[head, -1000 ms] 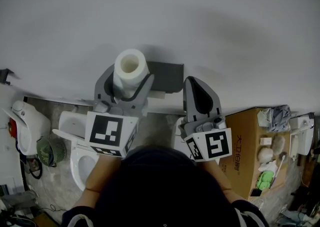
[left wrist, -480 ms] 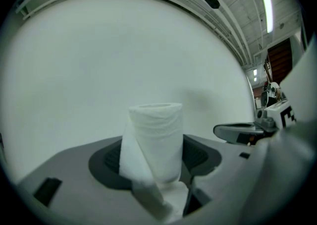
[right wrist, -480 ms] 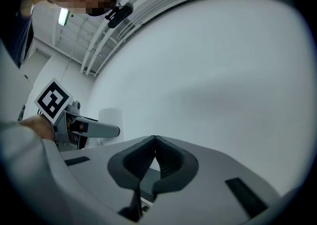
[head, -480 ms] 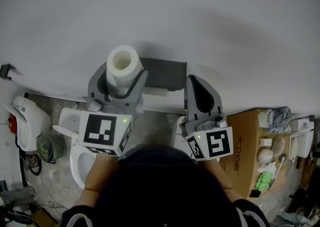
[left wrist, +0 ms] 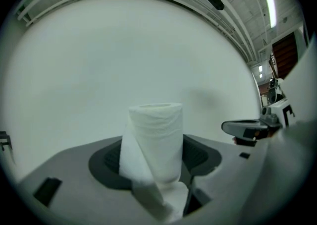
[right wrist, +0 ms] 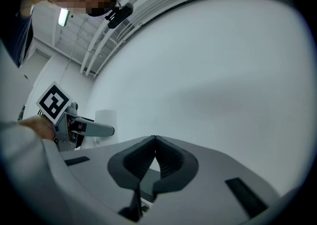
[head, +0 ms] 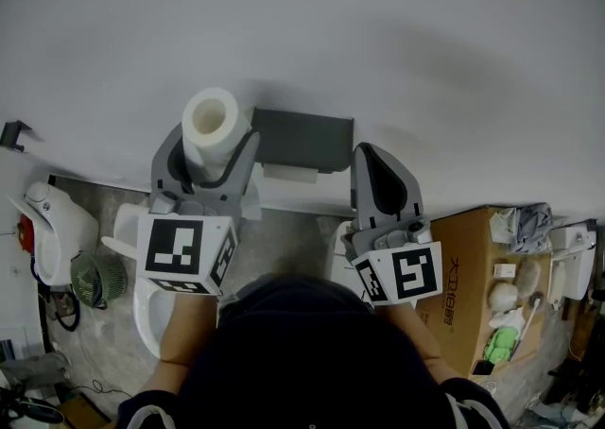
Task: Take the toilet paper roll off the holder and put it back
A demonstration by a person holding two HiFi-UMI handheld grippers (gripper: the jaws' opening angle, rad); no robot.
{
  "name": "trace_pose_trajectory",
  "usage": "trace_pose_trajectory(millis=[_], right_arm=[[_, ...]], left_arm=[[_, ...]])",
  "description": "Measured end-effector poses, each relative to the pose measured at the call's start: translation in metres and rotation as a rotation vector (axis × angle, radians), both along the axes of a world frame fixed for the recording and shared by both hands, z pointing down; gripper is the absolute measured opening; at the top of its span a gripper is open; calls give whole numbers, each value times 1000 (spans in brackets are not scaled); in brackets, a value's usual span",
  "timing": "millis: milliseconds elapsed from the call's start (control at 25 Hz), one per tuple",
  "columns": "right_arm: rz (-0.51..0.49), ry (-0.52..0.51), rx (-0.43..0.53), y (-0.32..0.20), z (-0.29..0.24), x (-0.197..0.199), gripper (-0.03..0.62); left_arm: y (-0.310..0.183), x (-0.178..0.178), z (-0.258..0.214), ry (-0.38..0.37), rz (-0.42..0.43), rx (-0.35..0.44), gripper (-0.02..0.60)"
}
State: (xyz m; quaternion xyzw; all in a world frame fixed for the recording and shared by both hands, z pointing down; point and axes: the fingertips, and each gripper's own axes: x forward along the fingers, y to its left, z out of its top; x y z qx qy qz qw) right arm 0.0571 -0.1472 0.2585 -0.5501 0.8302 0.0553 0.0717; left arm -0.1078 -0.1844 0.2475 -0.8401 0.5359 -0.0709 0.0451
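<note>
My left gripper (head: 210,137) is shut on the white toilet paper roll (head: 210,118), which stands upright between its jaws with the core's open end facing up. The roll (left wrist: 155,140) fills the gap in the left gripper view, a loose sheet hanging at its front. It is held just left of the dark grey wall holder (head: 302,139), clear of it. My right gripper (head: 371,151) hovers to the right of the holder, shut with nothing in it; its jaw tips meet (right wrist: 155,137). In the right gripper view the roll (right wrist: 105,117) shows at far left.
A plain white wall (head: 378,40) fills the upper part of the head view. Below are a white toilet (head: 142,295), a small green fan (head: 93,285) at left, and a cardboard box (head: 463,276) with oddments at right.
My left gripper has carried the roll leftwards, away from the holder. The right gripper has stayed almost still.
</note>
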Motion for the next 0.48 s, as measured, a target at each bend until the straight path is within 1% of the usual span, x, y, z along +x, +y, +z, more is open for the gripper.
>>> trace_pose_trajectory(millis=[480], right_arm=[[18,8,2,0,1,2,16]], left_arm=[[-4,-26,3,8,-51,-1,296]])
